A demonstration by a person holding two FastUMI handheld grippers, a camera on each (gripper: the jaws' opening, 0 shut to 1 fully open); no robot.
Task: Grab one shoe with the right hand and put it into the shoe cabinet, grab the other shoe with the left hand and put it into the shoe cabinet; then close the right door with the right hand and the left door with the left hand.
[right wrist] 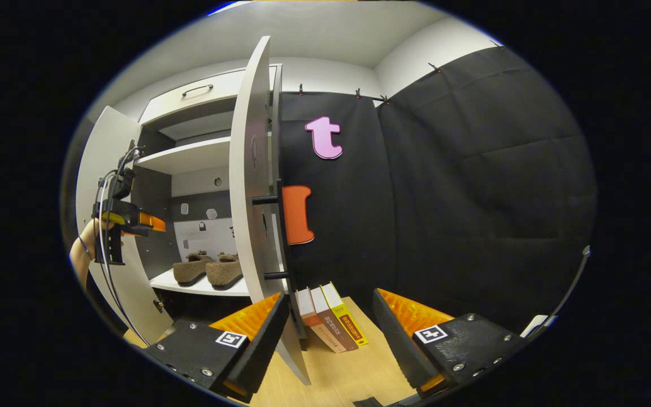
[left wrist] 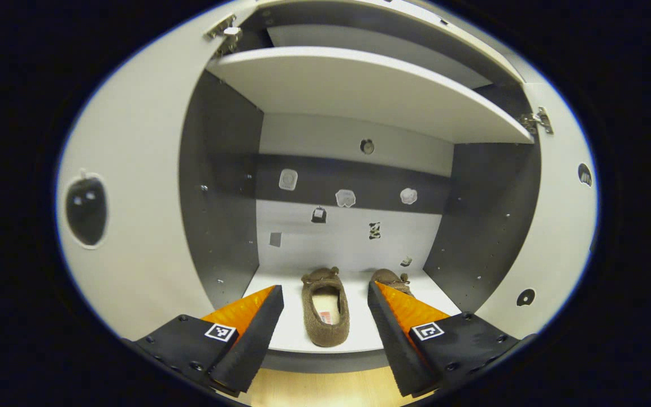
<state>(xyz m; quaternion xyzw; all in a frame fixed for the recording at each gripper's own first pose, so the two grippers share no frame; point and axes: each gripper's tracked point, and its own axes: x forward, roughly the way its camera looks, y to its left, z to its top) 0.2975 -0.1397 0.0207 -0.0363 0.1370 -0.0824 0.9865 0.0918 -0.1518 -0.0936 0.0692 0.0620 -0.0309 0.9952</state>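
Both slippers shelved; 2 doors not yet closed.

Left gripper point(left wrist: 325, 316) gapes wide and empty before the bottom shelf point(left wrist: 359, 339); right gripper point(right wrist: 331, 333) likewise wide, holding nothing, its jaws straddling the right door's point(right wrist: 252, 186) edge, probably lined up to swing it. Beyond, 2 brown slippers point(right wrist: 208, 270) sit side by side in the shoe cabinet point(right wrist: 190, 158). 3 books point(right wrist: 331, 316) lean near the door foot, possibly fouling its swing.

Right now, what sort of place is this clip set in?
Probably a staged recording booth, not a home: black cloth wall, a white shoe cabinet holding two shoes, and books on a wood floor.
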